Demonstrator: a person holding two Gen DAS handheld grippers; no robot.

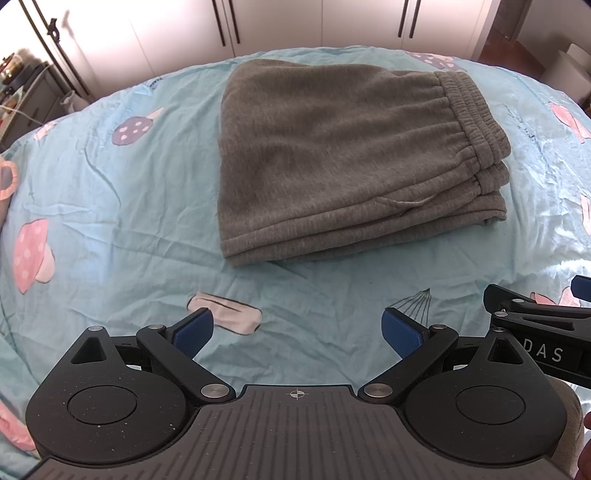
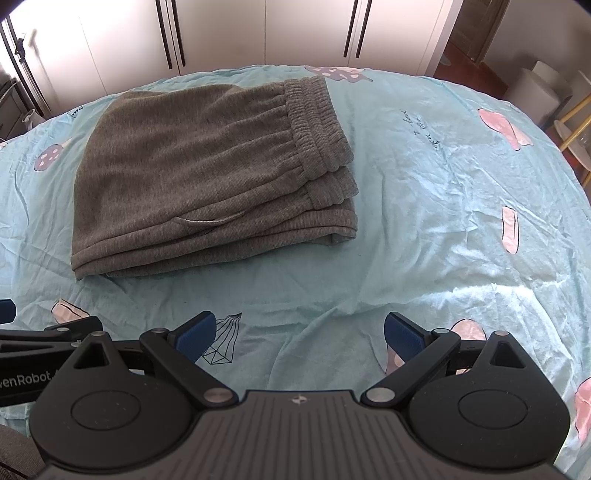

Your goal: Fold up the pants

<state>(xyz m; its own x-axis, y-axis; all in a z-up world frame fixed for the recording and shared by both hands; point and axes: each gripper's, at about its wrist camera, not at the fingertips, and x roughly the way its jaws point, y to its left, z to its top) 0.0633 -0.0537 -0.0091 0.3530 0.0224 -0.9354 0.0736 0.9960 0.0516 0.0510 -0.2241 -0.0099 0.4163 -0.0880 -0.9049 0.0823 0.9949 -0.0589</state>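
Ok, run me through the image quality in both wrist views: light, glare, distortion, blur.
Left wrist view: fisheye bends the bed sheet into a dome; the wardrobe doors are blown out; the folded pants are sharp. Right wrist view: same barrel curvature, a sunlit patch on the sheet at lower right, the wardrobe overexposed, the pants crisp. Both open grippers stay in focus.

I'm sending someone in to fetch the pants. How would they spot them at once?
Look at the bed with the light blue mushroom-print sheet. In its middle lie the pants, a grey fleece stack folded flat, elastic waistband on the right. It is the only garment there, ahead of both open grippers.
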